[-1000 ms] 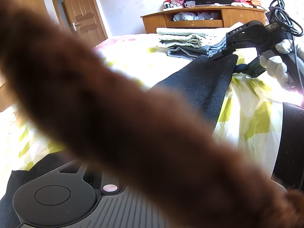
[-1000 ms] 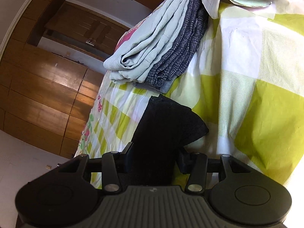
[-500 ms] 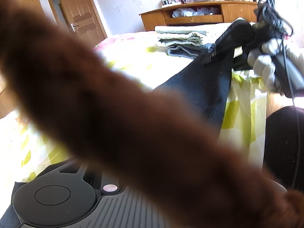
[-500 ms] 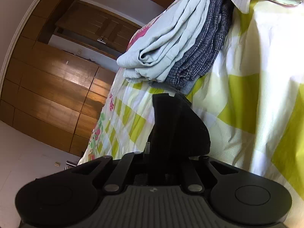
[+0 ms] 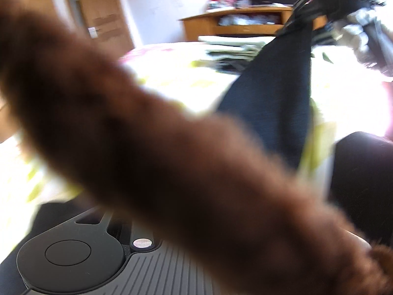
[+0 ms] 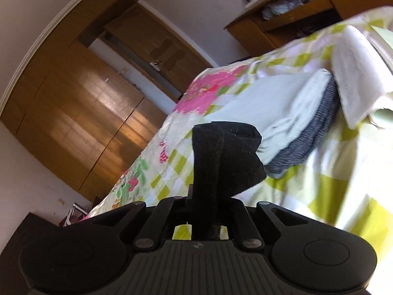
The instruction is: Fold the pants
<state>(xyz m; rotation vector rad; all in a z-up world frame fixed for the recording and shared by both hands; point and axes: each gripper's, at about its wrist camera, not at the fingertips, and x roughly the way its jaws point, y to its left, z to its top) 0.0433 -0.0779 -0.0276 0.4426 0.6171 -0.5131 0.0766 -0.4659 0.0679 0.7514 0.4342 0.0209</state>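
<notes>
The black pants (image 5: 275,93) stretch as a taut strip from the lower left of the left wrist view up to my right gripper (image 5: 302,7), held high at the upper right by a gloved hand (image 5: 366,41). In the right wrist view my right gripper (image 6: 208,204) is shut on the bunched end of the pants (image 6: 228,157), lifted off the bed. A blurred brown fuzzy band (image 5: 172,159) crosses the left wrist view and hides my left gripper's fingers. Its jaws are opening slightly, and I cannot see what lies between them. Black cloth (image 5: 49,211) sits beside the left gripper's body.
A yellow-green checked bedsheet (image 6: 331,189) covers the bed. A stack of folded clothes (image 6: 282,98) with a grey item (image 6: 316,127) lies just beyond the lifted pants end. A wooden cabinet (image 6: 282,19) and wardrobe (image 6: 73,113) stand behind. Dark clothing (image 5: 363,172) fills the right edge.
My right gripper shut on the pants end, then rose and rolled, lifting the cloth off the sheet. The left wrist view shifted a little and is blurrier.
</notes>
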